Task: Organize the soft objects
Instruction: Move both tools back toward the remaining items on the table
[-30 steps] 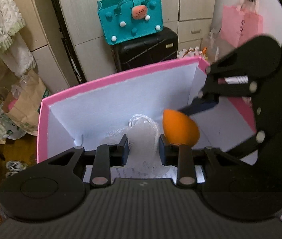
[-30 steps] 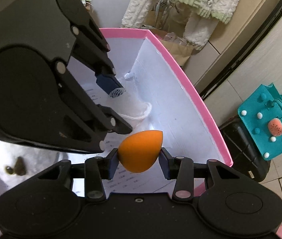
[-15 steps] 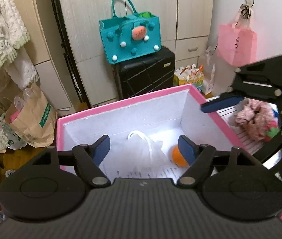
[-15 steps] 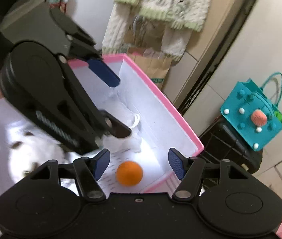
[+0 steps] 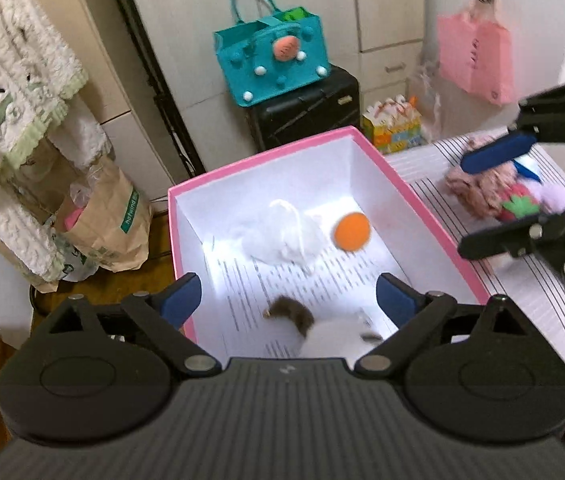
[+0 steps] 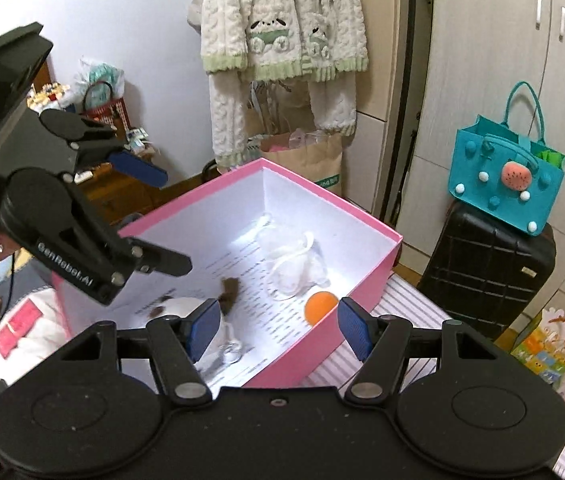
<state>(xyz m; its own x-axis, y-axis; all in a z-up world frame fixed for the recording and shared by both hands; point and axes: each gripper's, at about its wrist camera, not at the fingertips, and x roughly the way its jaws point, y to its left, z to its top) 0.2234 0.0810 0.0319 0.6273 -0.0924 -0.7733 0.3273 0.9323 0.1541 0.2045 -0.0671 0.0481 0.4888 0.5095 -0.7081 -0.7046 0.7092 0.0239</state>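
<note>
A pink box (image 5: 422,200) with a white inside stands on the striped table. In it lie an orange sponge (image 5: 352,231), a white mesh pouf (image 5: 282,236) and a white plush with brown ears (image 5: 322,330). My left gripper (image 5: 288,300) is open and empty above the box's near end. My right gripper (image 6: 278,328) is open and empty above the box's corner; it also shows in the left wrist view (image 5: 494,200). The box (image 6: 370,280), sponge (image 6: 321,307), pouf (image 6: 294,264) and plush (image 6: 186,308) show in the right wrist view. Pink and strawberry plush toys (image 5: 494,196) lie on the table beside the box.
A teal felt bag (image 5: 274,60) sits on a black suitcase (image 5: 306,108) behind the box. A brown paper bag (image 5: 110,220) and hanging knitwear (image 5: 10,92) are at the left. A pink bag (image 5: 472,60) hangs at the right. The striped table (image 5: 542,300) extends right.
The right gripper opened and let the orange sponge fall into the box; the left let go of the white pouf. Both grippers then drew up and back from the box.
</note>
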